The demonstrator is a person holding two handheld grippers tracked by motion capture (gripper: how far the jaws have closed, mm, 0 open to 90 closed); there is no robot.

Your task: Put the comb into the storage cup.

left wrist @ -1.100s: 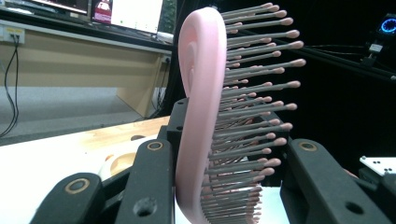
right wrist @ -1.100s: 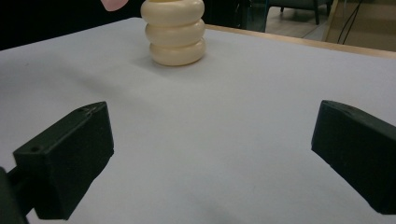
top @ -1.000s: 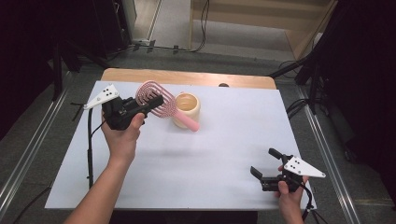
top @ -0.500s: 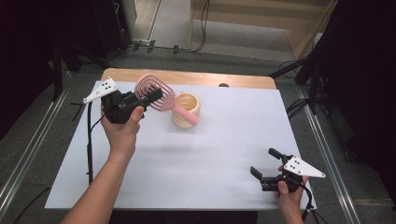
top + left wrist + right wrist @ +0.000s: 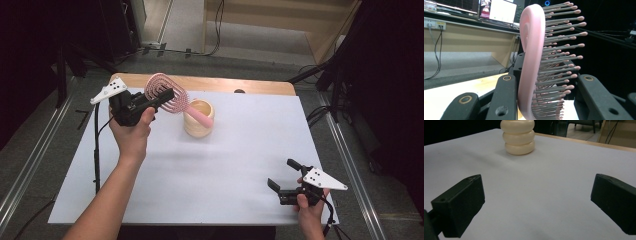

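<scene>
My left gripper (image 5: 167,97) is shut on the head of a pink hairbrush (image 5: 159,82) and holds it in the air over the far left of the white table (image 5: 225,160). In the left gripper view the brush (image 5: 531,62) stands on edge between the jaws, its grey bristles pointing right. Its pink handle slants down to the rim of a cream ribbed cup (image 5: 198,125); whether the tip is inside I cannot tell. My right gripper (image 5: 281,173) rests open near the front right edge, with nothing between its jaws (image 5: 536,202), facing the cup (image 5: 518,137).
A wooden strip (image 5: 215,84) runs along the table's far edge, with a small dark spot (image 5: 239,91) on it. Metal rails and cables lie on the floor around the table. A black cable (image 5: 95,150) hangs from the left gripper.
The left gripper has shifted slightly up and back with the brush, so the handle tip has drawn back from beyond the cup's near side to over its rim. The right gripper has kept still.
</scene>
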